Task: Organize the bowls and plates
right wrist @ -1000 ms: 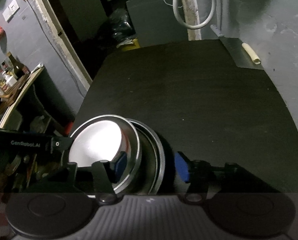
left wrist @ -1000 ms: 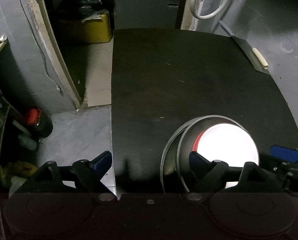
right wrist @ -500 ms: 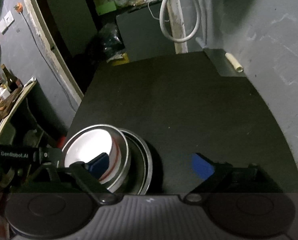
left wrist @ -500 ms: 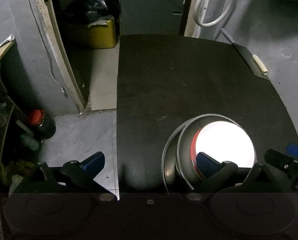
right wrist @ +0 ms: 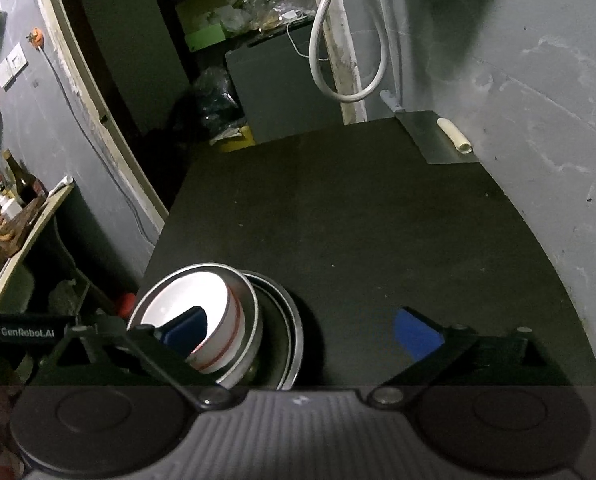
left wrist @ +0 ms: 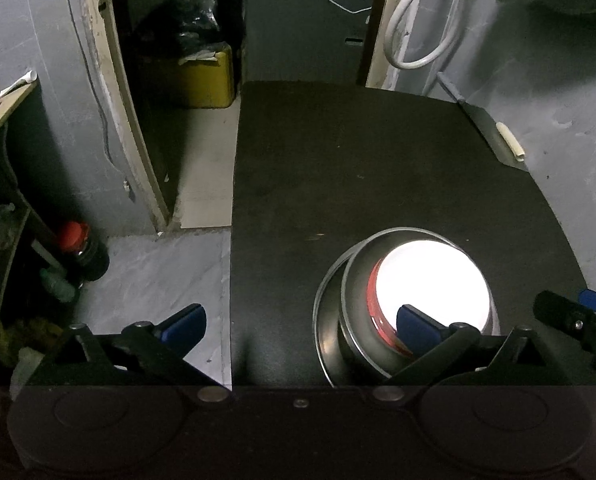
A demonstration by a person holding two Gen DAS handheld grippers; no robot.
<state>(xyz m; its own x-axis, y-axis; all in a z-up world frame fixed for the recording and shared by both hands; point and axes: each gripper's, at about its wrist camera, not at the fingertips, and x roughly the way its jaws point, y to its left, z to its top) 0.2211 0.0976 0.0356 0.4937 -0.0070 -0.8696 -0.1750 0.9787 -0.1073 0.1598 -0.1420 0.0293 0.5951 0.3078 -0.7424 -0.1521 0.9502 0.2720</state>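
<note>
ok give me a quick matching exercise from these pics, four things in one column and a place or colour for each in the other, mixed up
Things:
1. white bowl
2. metal bowl
3. yellow bin
4. white hose

Places or colours:
A. hangs in a loop on the far wall
B. on the floor past the far end of the black table
C. red stripe around its side, nested inside another bowl
D. holds the white bowl, sits in a wider metal dish

Pairs: 1-C, 2-D, 3-B, 4-A
</note>
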